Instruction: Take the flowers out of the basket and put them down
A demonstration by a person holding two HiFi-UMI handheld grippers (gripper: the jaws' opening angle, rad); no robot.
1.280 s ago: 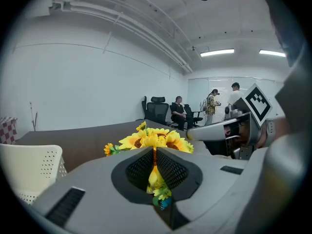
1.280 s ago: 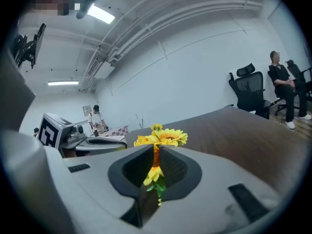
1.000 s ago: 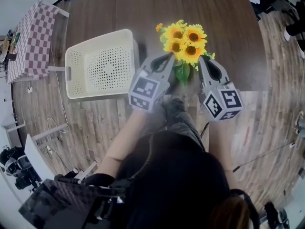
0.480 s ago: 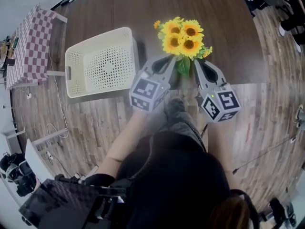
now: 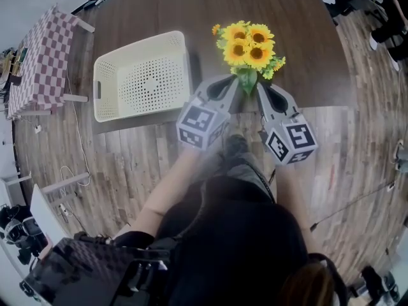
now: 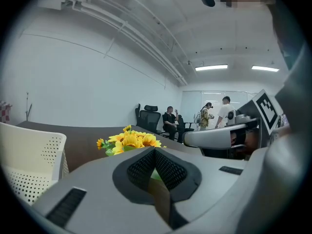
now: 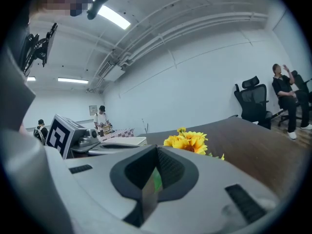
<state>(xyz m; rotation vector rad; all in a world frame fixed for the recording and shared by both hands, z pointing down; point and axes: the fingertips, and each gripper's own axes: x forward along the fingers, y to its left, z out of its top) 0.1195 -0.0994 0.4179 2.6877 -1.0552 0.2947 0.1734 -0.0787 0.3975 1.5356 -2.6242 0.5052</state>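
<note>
A bunch of yellow sunflowers (image 5: 247, 42) with green leaves stands upright over the dark wooden table (image 5: 153, 11), right of the white basket (image 5: 141, 76). The perforated basket is empty. My left gripper (image 5: 237, 82) is shut on the green stems from the left, and my right gripper (image 5: 259, 87) is shut on them from the right. In the left gripper view green shows between the closed pads of the left gripper (image 6: 155, 154), with the blooms (image 6: 129, 140) just above. The right gripper view shows the same: the right gripper (image 7: 156, 154), the blooms (image 7: 187, 141).
A checkered-cloth table (image 5: 39, 53) stands at the far left on the wooden floor (image 5: 121, 164). People and office chairs (image 6: 151, 116) are at the far end of the room. The table's near edge (image 5: 319, 110) lies just under the grippers.
Both grippers have carried the flowers a little farther from me, out over the table. Their jaws have stayed shut on the stems. The basket has not moved.
</note>
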